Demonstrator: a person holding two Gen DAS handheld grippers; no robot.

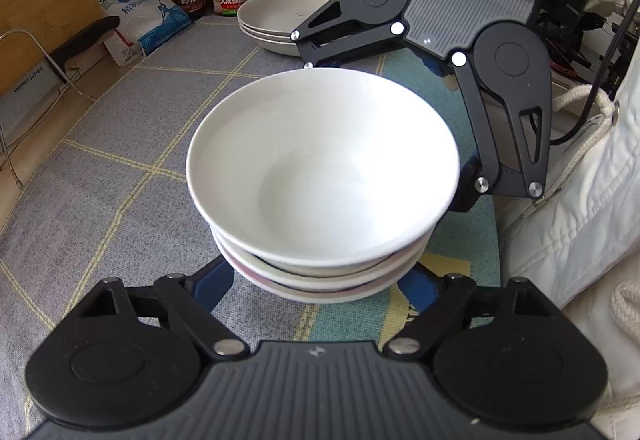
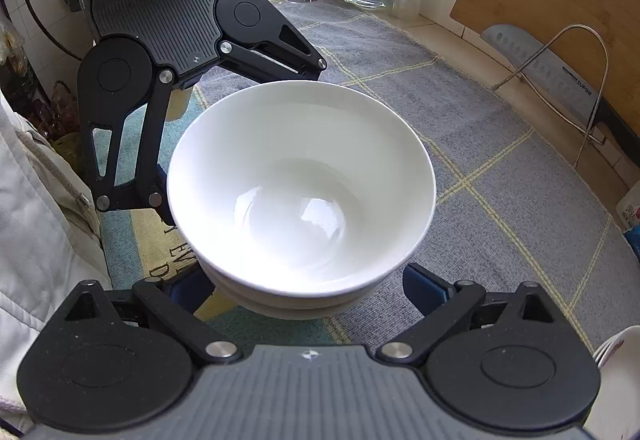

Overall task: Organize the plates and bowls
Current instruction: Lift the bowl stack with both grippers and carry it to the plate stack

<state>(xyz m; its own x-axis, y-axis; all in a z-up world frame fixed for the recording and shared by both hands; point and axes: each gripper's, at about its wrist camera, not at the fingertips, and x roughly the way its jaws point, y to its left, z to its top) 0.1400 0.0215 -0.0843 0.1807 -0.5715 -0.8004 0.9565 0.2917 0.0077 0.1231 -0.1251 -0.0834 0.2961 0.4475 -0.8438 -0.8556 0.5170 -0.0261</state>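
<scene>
The stack of white bowls (image 1: 320, 191) sits on the grey checked cloth of the tabletop (image 1: 120, 143), directly between the two tools, which face each other across it. The left tool (image 1: 320, 280) straddles the base of the stack from one side, the right tool (image 2: 308, 284) from the opposite side, both equally near. Both tools appear released, jaws spread wider than the bowls, though the pads are partly hidden. The stack of plates (image 1: 276, 23) lies well beyond, near the jars.
</scene>
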